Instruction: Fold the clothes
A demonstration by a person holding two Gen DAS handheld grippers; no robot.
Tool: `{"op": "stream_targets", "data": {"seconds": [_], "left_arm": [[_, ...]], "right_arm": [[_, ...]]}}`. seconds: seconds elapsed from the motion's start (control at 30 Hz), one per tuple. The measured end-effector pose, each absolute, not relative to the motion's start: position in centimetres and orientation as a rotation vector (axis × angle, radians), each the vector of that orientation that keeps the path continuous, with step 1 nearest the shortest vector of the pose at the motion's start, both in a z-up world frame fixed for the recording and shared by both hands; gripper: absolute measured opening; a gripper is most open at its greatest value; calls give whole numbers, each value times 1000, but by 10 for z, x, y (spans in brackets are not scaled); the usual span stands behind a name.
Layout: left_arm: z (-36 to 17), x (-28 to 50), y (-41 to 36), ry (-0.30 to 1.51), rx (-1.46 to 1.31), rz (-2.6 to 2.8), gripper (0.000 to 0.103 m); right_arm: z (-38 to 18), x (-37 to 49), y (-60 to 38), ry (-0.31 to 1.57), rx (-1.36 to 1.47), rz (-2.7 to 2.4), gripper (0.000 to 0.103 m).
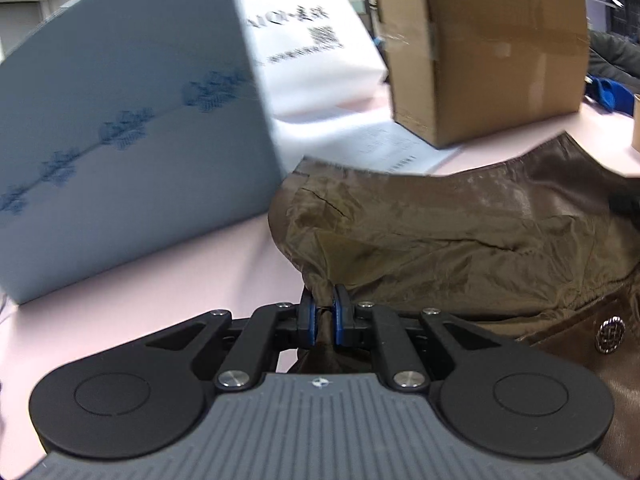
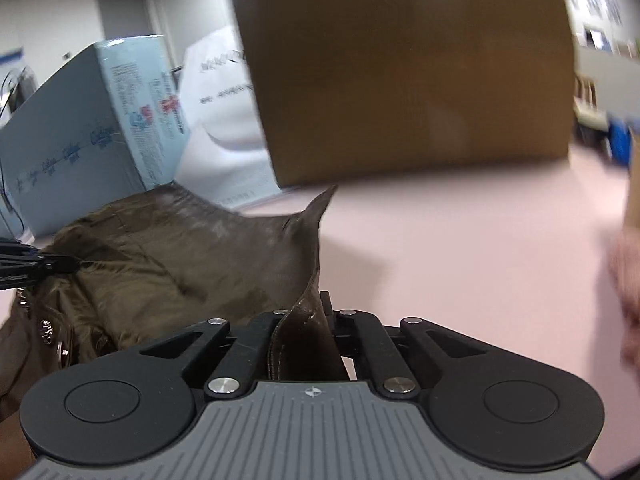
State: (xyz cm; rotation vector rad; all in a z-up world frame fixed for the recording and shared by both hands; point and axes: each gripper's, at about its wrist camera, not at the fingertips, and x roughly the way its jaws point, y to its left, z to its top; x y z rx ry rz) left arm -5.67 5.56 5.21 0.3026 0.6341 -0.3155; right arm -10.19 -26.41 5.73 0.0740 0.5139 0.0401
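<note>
Closest to the left wrist lens, the left gripper [image 1: 324, 312] has its blue-padded fingers [image 1: 306, 314] pinched tight on a bunched fold of the brown jacket [image 1: 460, 232], the thin olive lining squeezed between the pads. From there the garment spreads toward three o'clock across the pink table [image 1: 180, 276], lining side up, with a glossy leather-like edge along its far side and a metal button [image 1: 611, 334] at about four o'clock. At ten o'clock stands a pale blue carton [image 1: 132, 120] printed with a row of blue motifs; a white bag [image 1: 312, 48] with dark lettering sits at twelve, and a taped cardboard box [image 1: 484, 52] at one o'clock. In the right wrist view, the right gripper [image 2: 306, 320] is clamped shut on a stitched leather edge of the same jacket, which rises from between the jaws to a pointed tip at twelve o'clock. At nine o'clock there, the other claw's black fingertips bite into the lining.
</note>
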Motion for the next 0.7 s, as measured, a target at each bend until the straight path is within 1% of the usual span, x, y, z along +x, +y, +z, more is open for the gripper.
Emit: {"op": "stream_targets", "data": {"seconds": [0.2,0.27,0.33,0.47,0.57,0.63,0.67,0.7], "left_arm": [[61,-64,89,535,307,-160,8],[61,-61,101,537,289,-125,8],[58,-57,111,549,269,-100,8],[54,-62,124,545,238,-77,8],[56,-87,125,438,301,-19,8],[56,-89,123,421,353,6,8],[56,-89,122,422,376,16,8],[55,-82,123,456,368,25,8]], "right_arm": [[95,-54,-197,376,-221,39,2],[100,-24,-182,405,-196,50,2],[97,-2,-176,447,-162,48,2],[69,33,-156,503,-192,12,2],[57,44,-150,507,-182,18,2],[49,46,-150,497,-152,31,3],[44,50,-150,515,-151,11,4],[44,52,-148,525,-151,4,8]]}}
